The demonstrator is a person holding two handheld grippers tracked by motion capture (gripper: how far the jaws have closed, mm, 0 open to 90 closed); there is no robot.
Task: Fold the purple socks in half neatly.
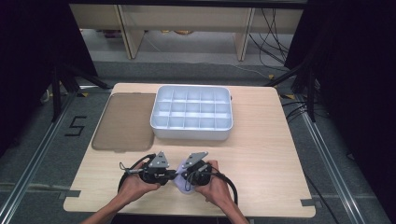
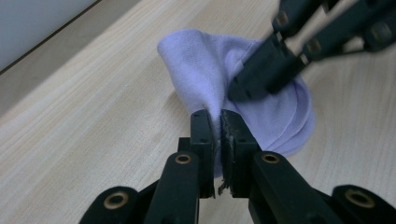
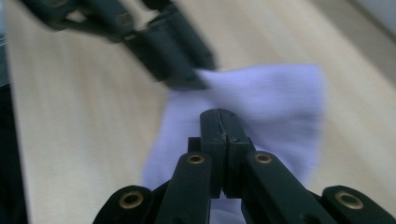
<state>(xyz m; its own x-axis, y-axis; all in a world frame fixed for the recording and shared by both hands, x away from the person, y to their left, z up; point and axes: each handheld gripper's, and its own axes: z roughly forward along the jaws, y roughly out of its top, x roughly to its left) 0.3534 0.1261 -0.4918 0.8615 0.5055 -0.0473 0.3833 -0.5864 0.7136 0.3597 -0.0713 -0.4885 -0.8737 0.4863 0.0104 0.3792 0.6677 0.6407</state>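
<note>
Where the wooden tabletop (image 1: 261,154) meets its far left part, a brown lid (image 1: 123,122) lies flat, just beside a white divided tray (image 1: 192,113) at the far middle. Near the front edge, the left claw (image 1: 169,175) has its jaws pressed together on a fold of the lilac cloth (image 2: 280,116). The cloth sits bunched on the tabletop between both hands. The right claw (image 1: 184,176) is likewise clamped tight on the cloth's other side.

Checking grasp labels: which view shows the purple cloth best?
Left gripper view: the purple cloth is sharp, pinched by both grippers. Right gripper view shows it blurred; high view shows a sliver between the hands.
</note>
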